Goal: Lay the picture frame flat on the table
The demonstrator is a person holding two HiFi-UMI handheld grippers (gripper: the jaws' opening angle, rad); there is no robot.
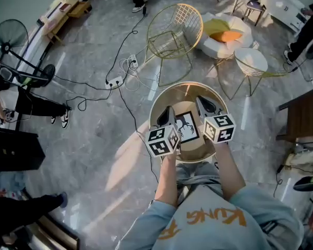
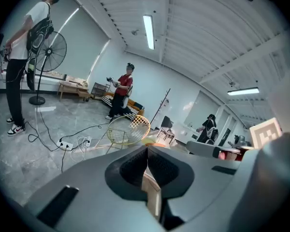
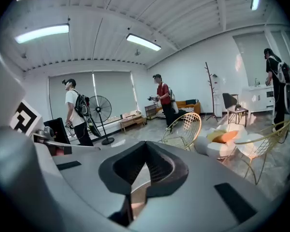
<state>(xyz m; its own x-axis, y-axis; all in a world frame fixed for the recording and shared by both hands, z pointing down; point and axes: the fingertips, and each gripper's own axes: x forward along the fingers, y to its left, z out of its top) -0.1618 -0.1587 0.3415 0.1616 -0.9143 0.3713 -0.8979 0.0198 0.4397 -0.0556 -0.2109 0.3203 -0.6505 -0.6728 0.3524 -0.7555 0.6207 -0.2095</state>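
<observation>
Wood-toned picture frame [image 1: 187, 126] sits between both sets of fingers, left gripper [image 1: 168, 116] and right gripper [image 1: 204, 107] clamped on its side edges.

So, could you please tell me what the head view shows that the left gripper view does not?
Only the head view: the printed face of the picture frame and the round table below it. Only the left gripper view: the ceiling with its strip lights. Both: the gold wire chair, the standing fan, and the frame held in the left gripper's jaws.
</observation>
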